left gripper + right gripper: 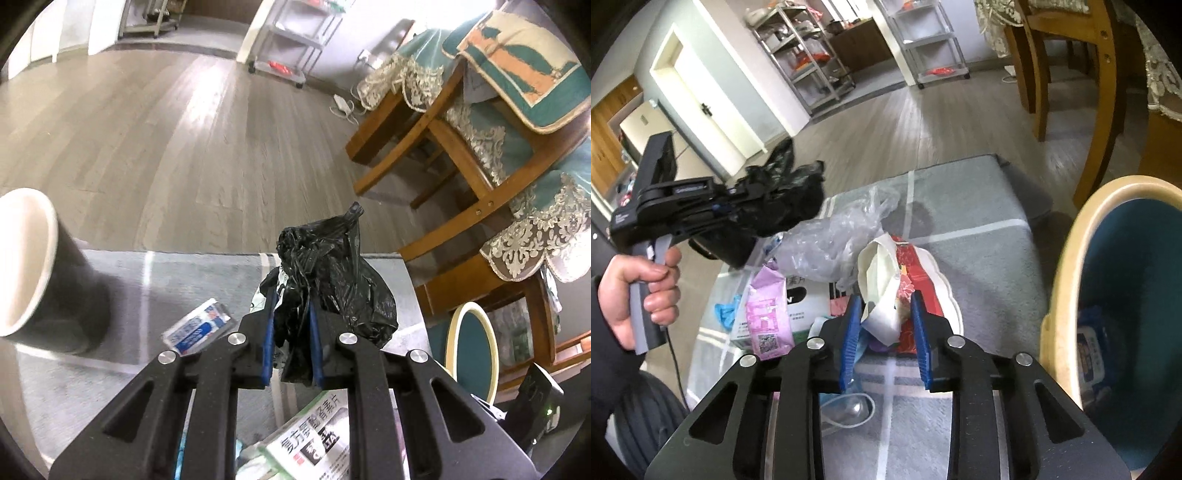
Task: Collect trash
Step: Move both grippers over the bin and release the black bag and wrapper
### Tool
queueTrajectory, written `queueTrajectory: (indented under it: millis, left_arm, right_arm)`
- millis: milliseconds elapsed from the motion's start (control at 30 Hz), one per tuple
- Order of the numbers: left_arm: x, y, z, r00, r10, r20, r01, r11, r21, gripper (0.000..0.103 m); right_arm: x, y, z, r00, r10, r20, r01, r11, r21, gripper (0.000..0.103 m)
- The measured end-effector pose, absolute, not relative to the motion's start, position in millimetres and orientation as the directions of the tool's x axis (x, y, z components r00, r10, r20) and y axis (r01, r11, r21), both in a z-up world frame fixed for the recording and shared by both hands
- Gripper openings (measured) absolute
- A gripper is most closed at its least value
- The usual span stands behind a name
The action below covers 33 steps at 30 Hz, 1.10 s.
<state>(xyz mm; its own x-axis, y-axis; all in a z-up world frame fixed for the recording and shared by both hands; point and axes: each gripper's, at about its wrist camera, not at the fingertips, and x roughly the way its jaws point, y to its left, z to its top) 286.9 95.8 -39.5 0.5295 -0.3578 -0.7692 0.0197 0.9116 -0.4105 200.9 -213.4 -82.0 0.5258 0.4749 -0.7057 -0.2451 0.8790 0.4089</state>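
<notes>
**Left tongs clamp a black bag, right tongs gape over the litter**

Left wrist view: left tongs (291, 345) have pinched their blue pads on a crumpled black plastic bag (332, 280), lifted above the grey mat (184, 280). A dark paper cup (40, 273) stands to their left; a printed medicine box (314, 439) lies beneath.

Right wrist view: right tongs (886, 343) stand wide apart, gripping nothing, straddling white crumpled paper (882, 288) on a red wrapper (916, 280). A teal bin (1126, 295) sits just right, a clear plastic bag (834, 236) ahead-left.
</notes>
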Motion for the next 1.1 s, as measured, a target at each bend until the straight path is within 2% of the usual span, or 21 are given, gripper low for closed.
queueTrajectory:
  millis: [300,700,1100]
  left_arm:
    - [247,108,-7,0.597,-0.354,-0.72,0.014,0.902,-0.432,0.015]
    - [187,79,17,0.63,-0.401,-0.665,0.059,0.878,-0.474,0.015]
    - [153,40,47,0.667,-0.399,-0.629,0.12,0.891,-0.438,0.014]
  right_arm:
    - [180,-221,-61,0.573,0.47,-0.672,-0.255,0.881,0.399,0.026]
    - [146,-231,-40,0.62,0.457,-0.637,-0.283,0.888,0.362,0.025]
    - [111,-256,-12,0.716,0.41,-0.565,-0.248,0.906,0.343,0.025]
